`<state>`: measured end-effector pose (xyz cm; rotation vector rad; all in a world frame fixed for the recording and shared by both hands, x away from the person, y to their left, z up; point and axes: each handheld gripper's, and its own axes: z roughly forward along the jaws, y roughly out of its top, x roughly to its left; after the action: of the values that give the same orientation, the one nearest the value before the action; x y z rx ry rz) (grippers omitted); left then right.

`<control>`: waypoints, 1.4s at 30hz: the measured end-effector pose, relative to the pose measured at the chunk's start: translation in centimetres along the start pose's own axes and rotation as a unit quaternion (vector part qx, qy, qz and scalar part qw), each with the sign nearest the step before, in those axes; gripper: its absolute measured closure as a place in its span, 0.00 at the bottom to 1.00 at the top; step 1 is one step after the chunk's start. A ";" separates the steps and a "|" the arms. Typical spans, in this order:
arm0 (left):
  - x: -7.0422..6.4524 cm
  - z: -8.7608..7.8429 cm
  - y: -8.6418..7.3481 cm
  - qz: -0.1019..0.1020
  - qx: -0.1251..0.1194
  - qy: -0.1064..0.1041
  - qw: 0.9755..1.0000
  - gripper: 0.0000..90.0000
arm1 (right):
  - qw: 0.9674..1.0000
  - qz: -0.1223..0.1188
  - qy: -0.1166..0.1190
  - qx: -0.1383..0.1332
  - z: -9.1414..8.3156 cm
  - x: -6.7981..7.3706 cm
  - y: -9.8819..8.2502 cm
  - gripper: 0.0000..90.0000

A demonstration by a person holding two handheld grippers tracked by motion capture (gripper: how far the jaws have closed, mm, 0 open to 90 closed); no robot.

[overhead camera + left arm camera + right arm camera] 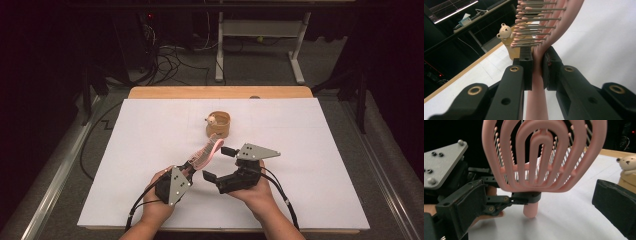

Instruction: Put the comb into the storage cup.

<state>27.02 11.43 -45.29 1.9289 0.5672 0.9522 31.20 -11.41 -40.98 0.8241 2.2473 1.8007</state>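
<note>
Jaws of the left gripper (190, 167) are clenched on the handle of a pink hairbrush (206, 151). In the left gripper view the two black jaws press on the smooth pink handle (537, 82) from both sides. The brush lifts up off the white table (150, 150) and leans forward and to the right. Its head is made of curved pink loops, one inside the other, with gaps between them. Thin grey pins with little pink round tips (534, 18) stick out from the head in rows. In the right gripper view the end of the handle (531, 210) pokes out just below the left gripper's jaws.

The right gripper (218, 162) sits just to the right of the brush, with its jaws spread wide and holding nothing. In the right gripper view the brush head (544, 155) stands between its two jaws without touching them.

Farther back on the table stands a small tan cup (218, 125) with a tiny bear (212, 120) on its rim.
</note>
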 end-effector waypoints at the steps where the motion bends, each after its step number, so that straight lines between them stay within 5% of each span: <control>1: 0.0 0.0 0.0 0.000 -0.001 0.001 1.000 0.90 | 1.000 -0.001 0.000 -0.001 0.0 0.0 0.0 0.01; 20: -0.8 0.1 0.3 0.017 -0.004 0.003 1.000 0.90 | 0.999 0.007 0.000 -0.032 -0.3 0.1 0.3 0.13; 42: -1.1 0.2 0.4 0.014 -0.006 0.007 1.000 0.90 | 0.999 0.028 -0.006 -0.039 -0.3 0.3 0.0 0.22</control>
<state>26.48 10.34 -45.43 1.9248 0.5416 0.9852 30.88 -11.49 -40.82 0.8885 2.1527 1.8902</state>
